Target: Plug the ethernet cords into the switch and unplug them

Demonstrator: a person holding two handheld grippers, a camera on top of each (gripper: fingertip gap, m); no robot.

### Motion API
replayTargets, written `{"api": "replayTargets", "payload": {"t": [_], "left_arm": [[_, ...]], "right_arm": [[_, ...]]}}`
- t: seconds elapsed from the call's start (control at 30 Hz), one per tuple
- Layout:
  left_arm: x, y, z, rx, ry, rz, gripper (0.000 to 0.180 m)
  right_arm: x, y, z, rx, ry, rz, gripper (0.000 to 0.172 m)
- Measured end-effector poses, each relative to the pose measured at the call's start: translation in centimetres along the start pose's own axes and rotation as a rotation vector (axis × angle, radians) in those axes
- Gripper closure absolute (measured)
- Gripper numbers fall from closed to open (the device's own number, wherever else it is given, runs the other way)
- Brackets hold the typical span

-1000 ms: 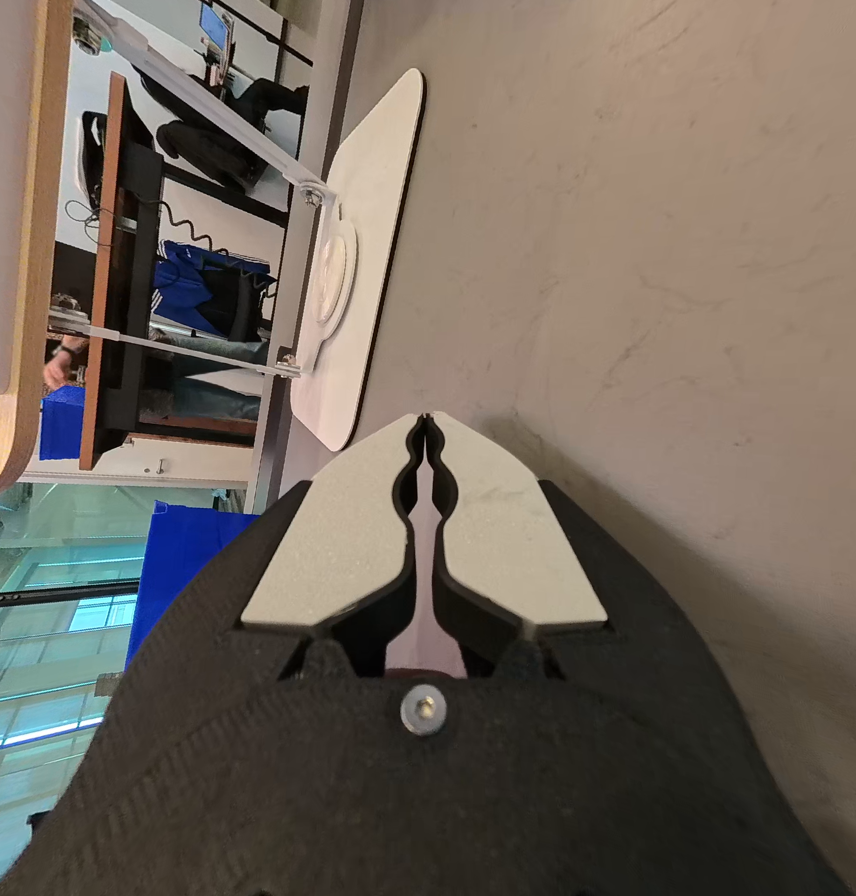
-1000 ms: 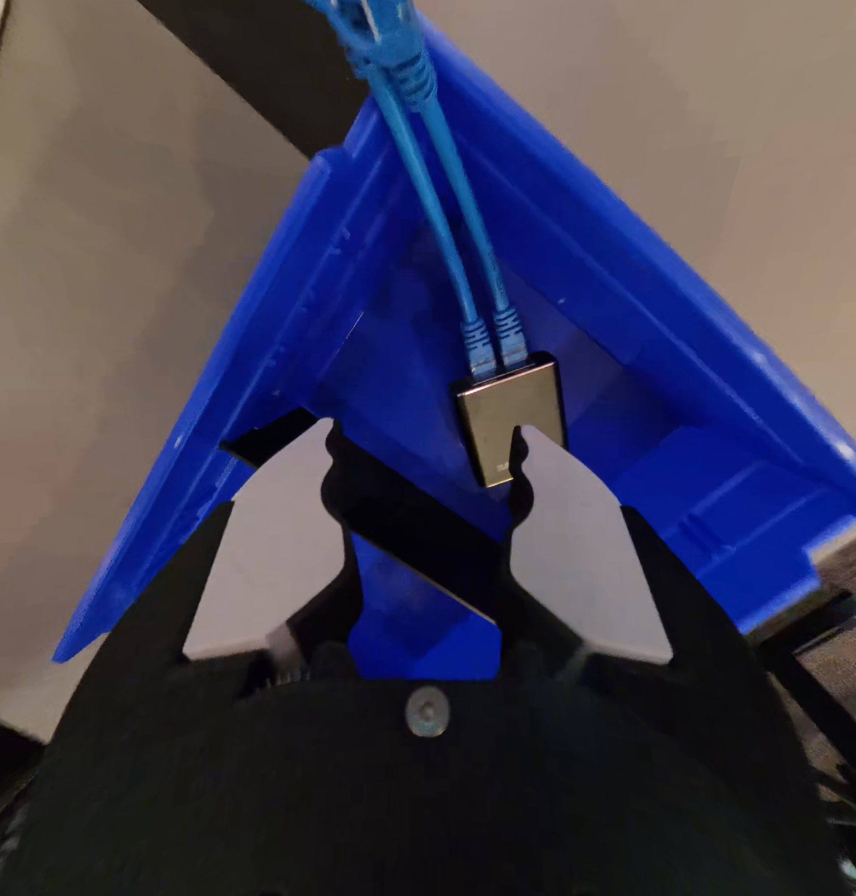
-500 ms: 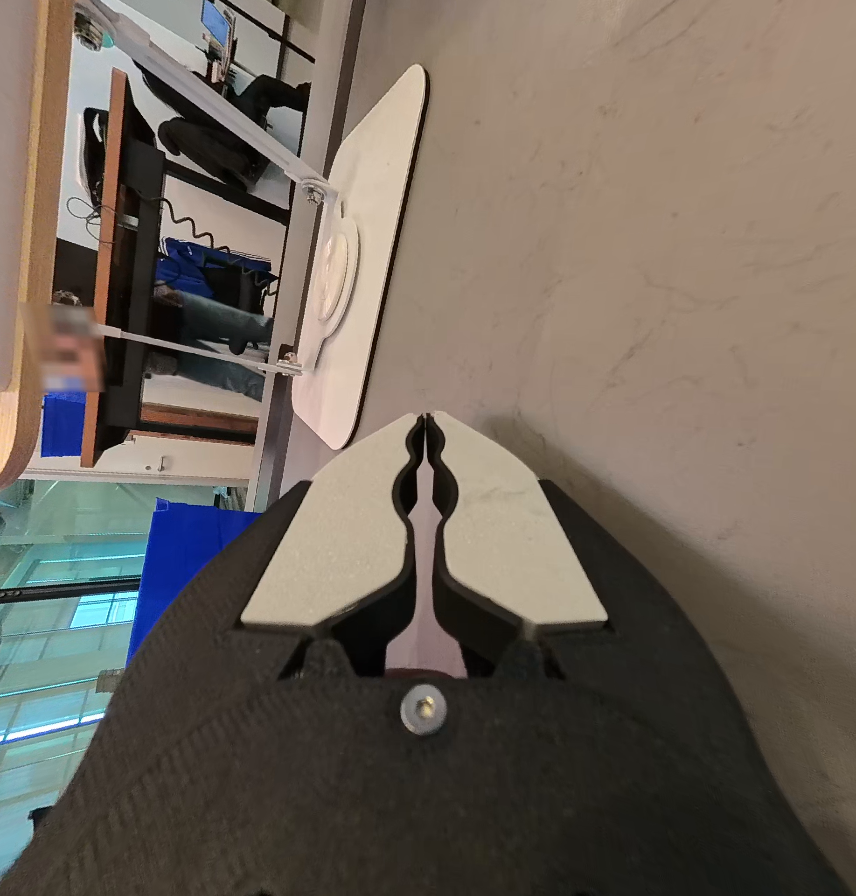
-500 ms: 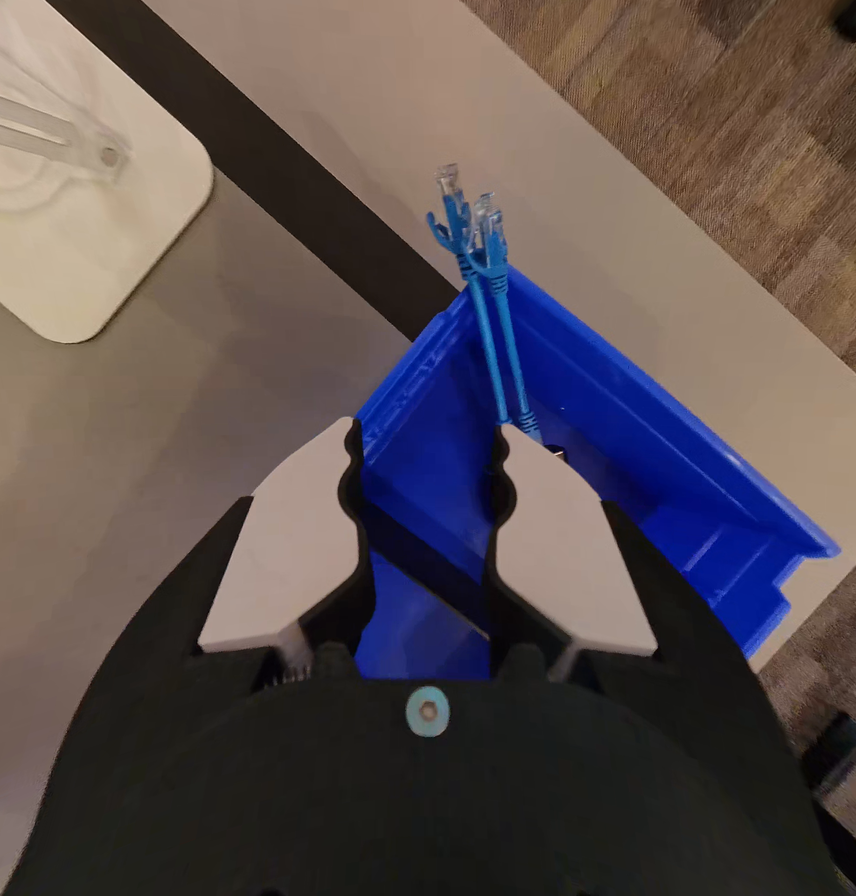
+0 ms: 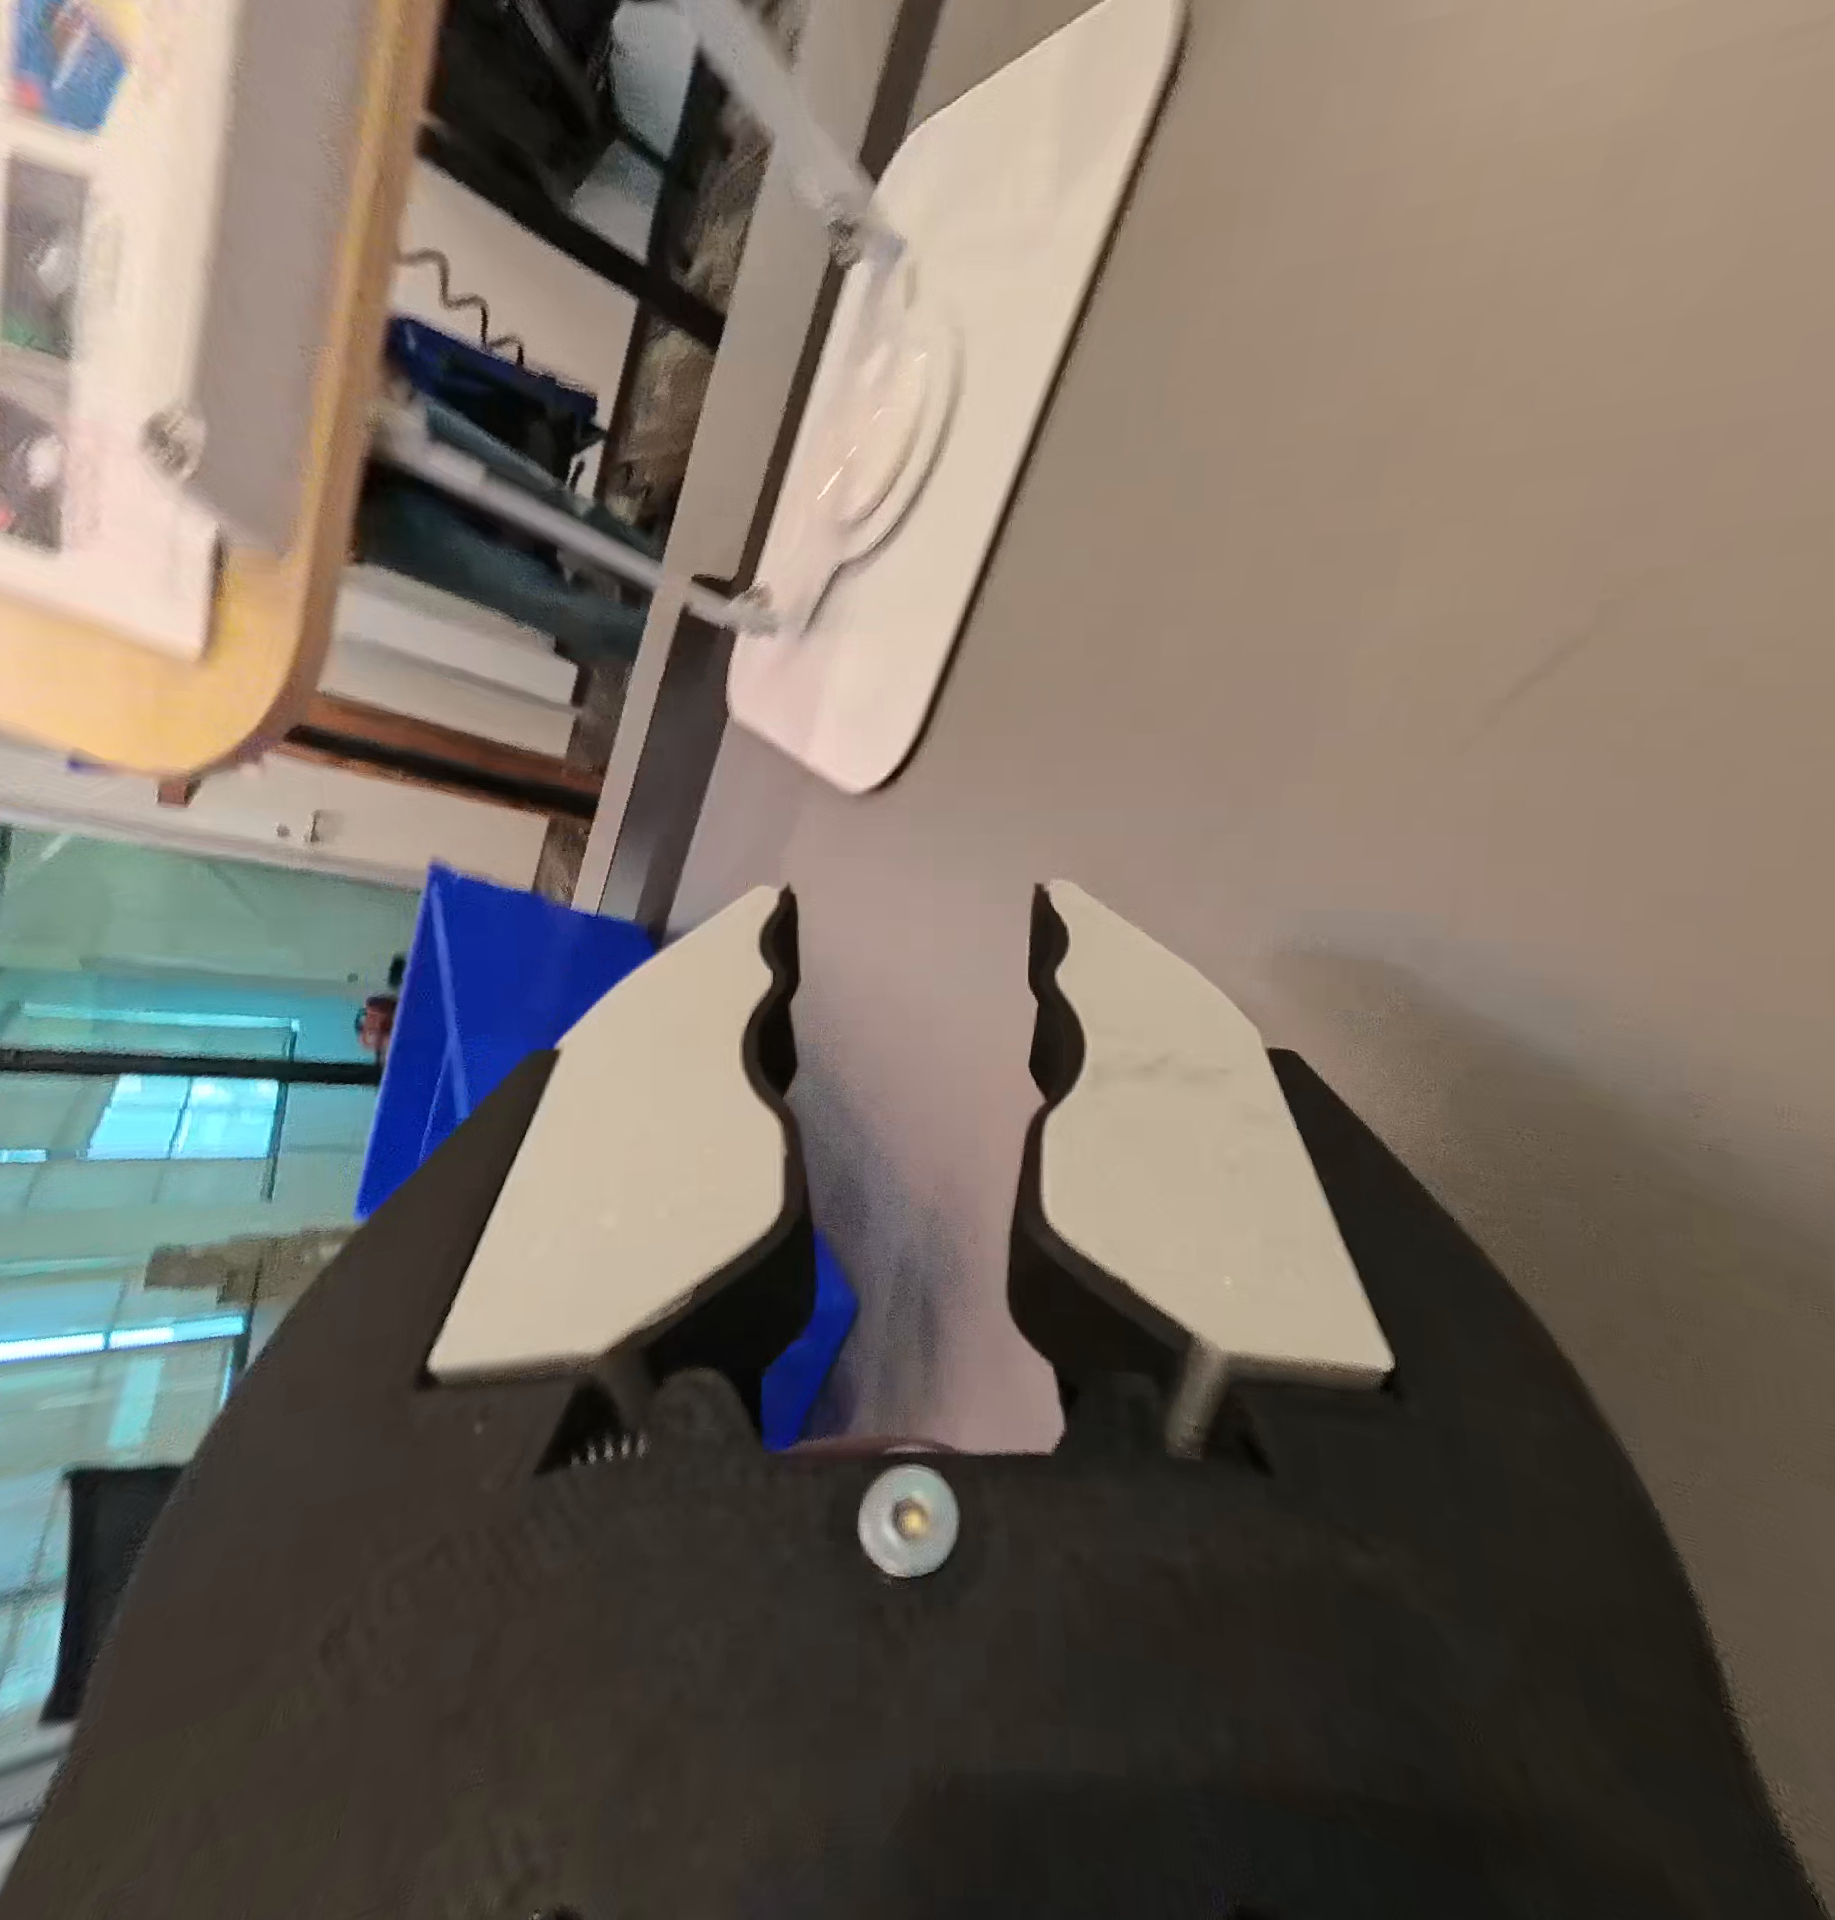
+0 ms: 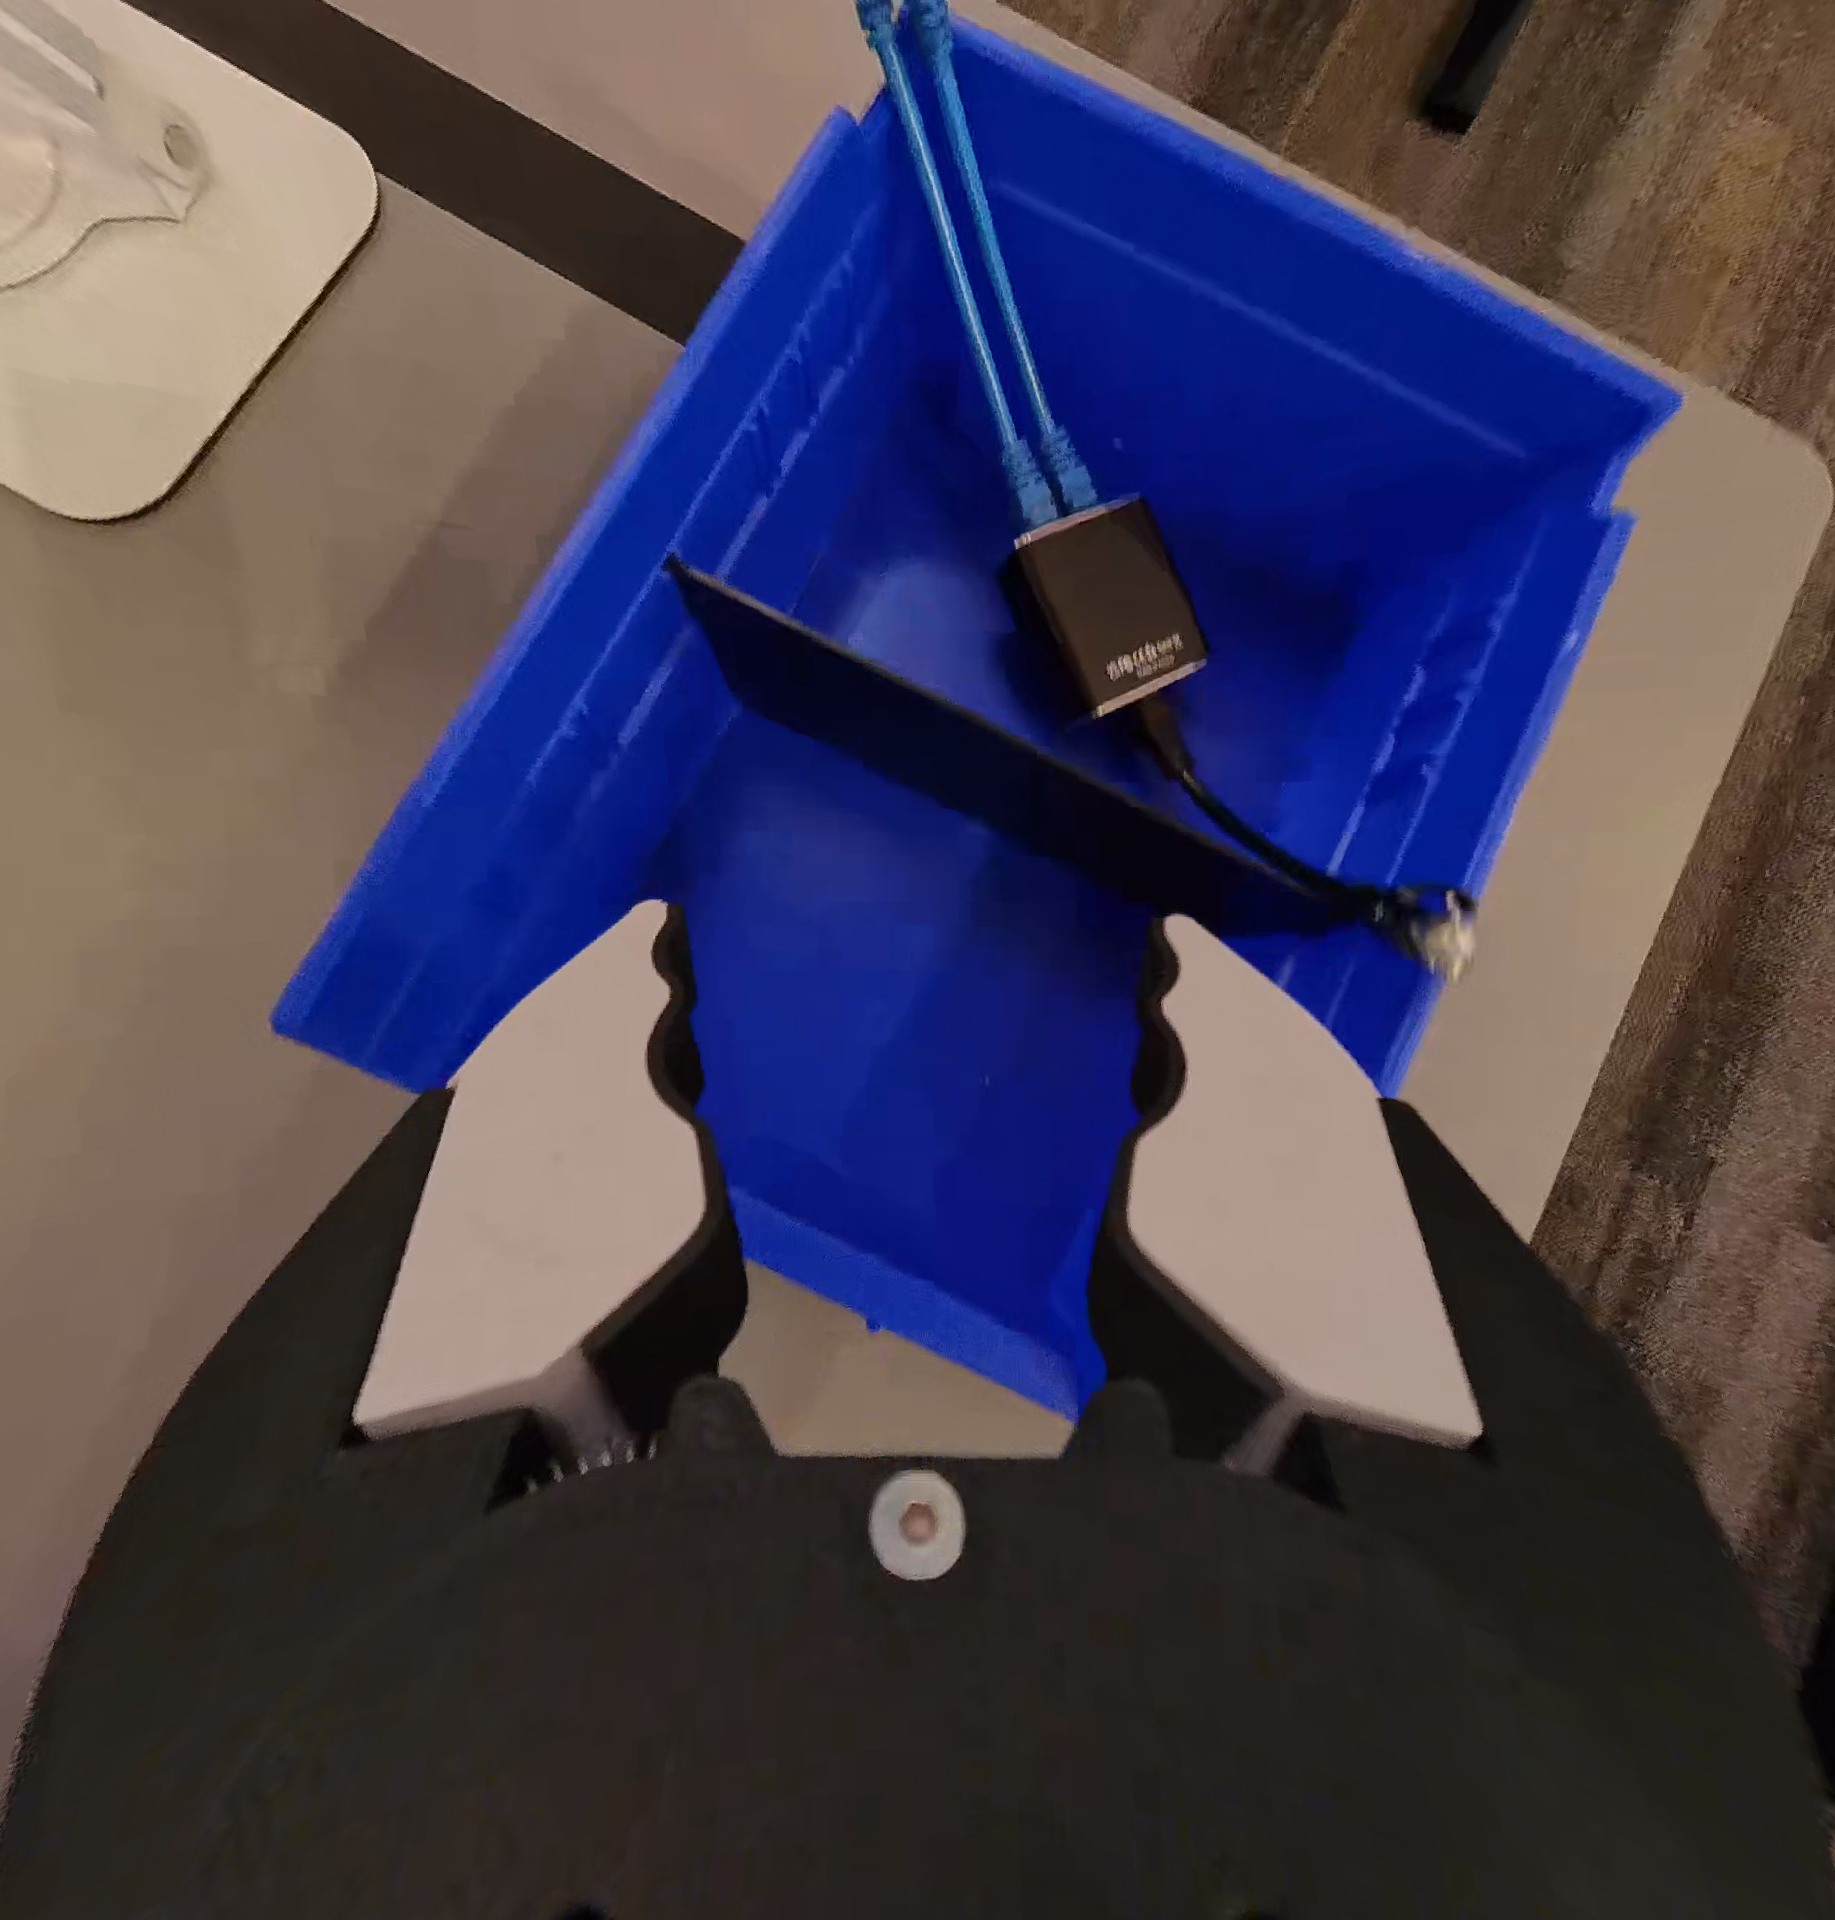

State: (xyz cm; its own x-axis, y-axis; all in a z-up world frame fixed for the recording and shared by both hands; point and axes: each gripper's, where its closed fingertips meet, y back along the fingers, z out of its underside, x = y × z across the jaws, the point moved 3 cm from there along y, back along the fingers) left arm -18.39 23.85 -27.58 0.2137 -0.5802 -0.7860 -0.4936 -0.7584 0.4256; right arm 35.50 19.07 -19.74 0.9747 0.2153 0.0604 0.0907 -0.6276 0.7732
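While the left wrist view is tipped on its side and blurred, it shows the left gripper [image 5: 913,904] with its two fingers partly apart and only bare grey table [image 5: 1464,727] between them. A white board [image 5: 954,436] with a clear fitting on it lies on the table ahead. A blue bin [image 5: 497,997] shows at the table's edge to the left of the fingers. Posters on the far wall are too blurred to read.

Seen from the right wrist view, the right gripper [image 6: 913,925] is spread wide over the near part of the blue bin [image 6: 601,665], gripping nothing. A black divider [image 6: 954,748] splits the bin into two compartments. In the far compartment lies the black switch [image 6: 1110,613], which bears small pale writing on its top. Two blue ethernet cords [image 6: 980,249] are plugged into its far end and run up over the bin's far wall. A black cable [image 6: 1245,821] leaves its near end and crosses the divider to the bin's right wall. The near compartment holds nothing.
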Motion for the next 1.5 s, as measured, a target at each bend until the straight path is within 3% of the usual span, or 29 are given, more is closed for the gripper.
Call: {"api": "replayTargets", "payload": {"t": [0.27, 0.43, 0.67, 0.9, 1.13, 1.2, 1.5], "left_arm": [[-6.5, 6.1, 8.2, -0.143, 0.108, -0.194, 0.139], [-6.4, 8.0, 13.5, -0.241, 0.147, -0.229, 0.139], [-4.6, 7.5, 17.1, -0.307, 0.198, -0.244, 0.139], [-4.0, 6.7, 17.9, -0.330, 0.219, -0.205, 0.139], [-3.6, 6.6, 17.9, -0.336, 0.202, -0.196, 0.139], [-3.5, 6.6, 17.9, -0.340, 0.199, -0.196, 0.139], [-3.5, 6.7, 18.0, -0.344, 0.202, -0.190, 0.139]], "right_arm": [[2.2, 3.0, 5.2, 0.120, -0.113, 0.148, 0.070], [3.5, 3.2, 7.8, 0.117, -0.148, 0.207, 0.065], [5.6, 2.0, 9.9, 0.119, -0.220, 0.267, 0.063], [6.2, 0.4, 10.8, 0.100, -0.288, 0.202, 0.089], [5.7, -1.0, 11.4, 0.043, -0.267, 0.162, 0.154], [5.8, -1.2, 11.5, 0.028, -0.259, 0.179, 0.166], [4.8, -1.0, 11.5, -0.006, -0.301, 0.120, 0.166]]}}
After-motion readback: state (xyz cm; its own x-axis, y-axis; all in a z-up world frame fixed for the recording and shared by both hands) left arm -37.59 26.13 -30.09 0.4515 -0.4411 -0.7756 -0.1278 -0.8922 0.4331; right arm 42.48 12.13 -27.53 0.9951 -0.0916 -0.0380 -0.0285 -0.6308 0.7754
